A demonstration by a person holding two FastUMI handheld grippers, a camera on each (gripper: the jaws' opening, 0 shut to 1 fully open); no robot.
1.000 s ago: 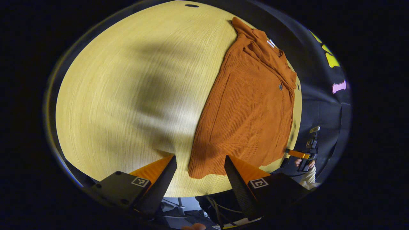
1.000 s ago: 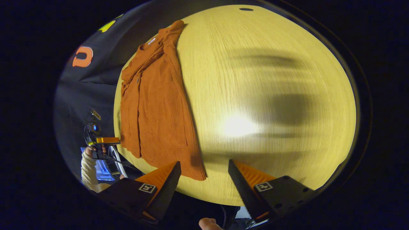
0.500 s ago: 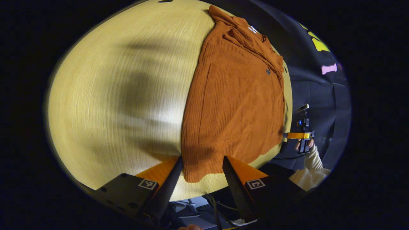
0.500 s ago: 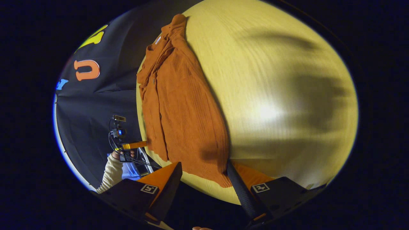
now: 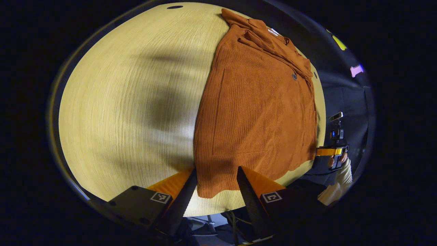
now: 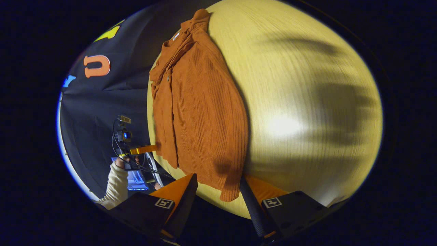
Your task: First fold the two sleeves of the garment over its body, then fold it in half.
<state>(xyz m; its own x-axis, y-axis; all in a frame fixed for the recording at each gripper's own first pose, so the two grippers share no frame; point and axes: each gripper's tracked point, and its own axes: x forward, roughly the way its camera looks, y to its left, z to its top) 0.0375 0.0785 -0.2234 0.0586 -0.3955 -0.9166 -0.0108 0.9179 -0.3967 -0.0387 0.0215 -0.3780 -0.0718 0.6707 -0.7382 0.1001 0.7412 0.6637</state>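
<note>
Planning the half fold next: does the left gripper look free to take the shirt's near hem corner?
Probably yes. The left gripper is open, its fingers straddling the rust-orange shirt's hem corner at the wooden table's near edge, with nothing lying between them.

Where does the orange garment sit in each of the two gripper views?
Left gripper view: orange garment right of centre, hem corner between the left gripper fingers.
Right gripper view: garment left of centre, hem corner between the right gripper fingers.
Shared landmark: its dark button.
</note>
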